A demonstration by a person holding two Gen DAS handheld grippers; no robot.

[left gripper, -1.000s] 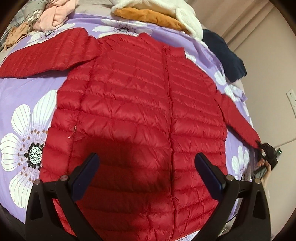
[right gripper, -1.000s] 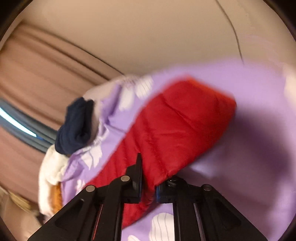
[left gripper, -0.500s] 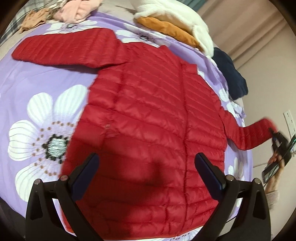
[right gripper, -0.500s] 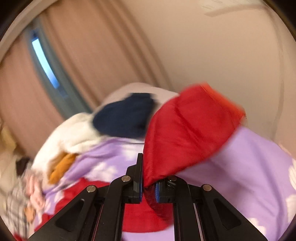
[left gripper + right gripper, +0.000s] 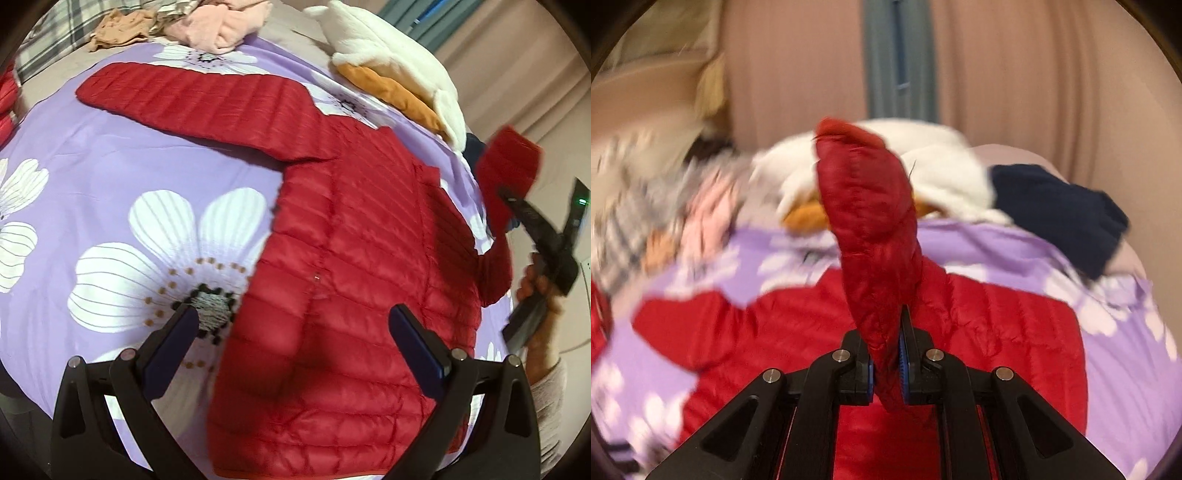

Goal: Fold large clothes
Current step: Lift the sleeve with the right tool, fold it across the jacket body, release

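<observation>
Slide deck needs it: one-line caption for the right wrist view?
Right hand-held gripper shut on the red jacket's sleeve, lifting it above the jacket body on the purple floral bedspread.

1 red jacket point(image 5: 354, 280), 2 grippers: left point(image 5: 299, 354), right point(image 5: 886, 354). Approx. 6 other garments piled at bed's point(image 5: 110, 177) far edge.

A bed fills the room, spread with a purple sheet point(image 5: 110, 177) printed with big white flowers. Along its far edge lie a pink garment point(image 5: 221, 26), a white fleece point(image 5: 391, 62) over an orange cloth point(image 5: 391, 92), and a navy garment point(image 5: 1060, 210). Behind hang beige curtains point(image 5: 1015, 81), parted on a grey strip of window point(image 5: 899, 55).
</observation>
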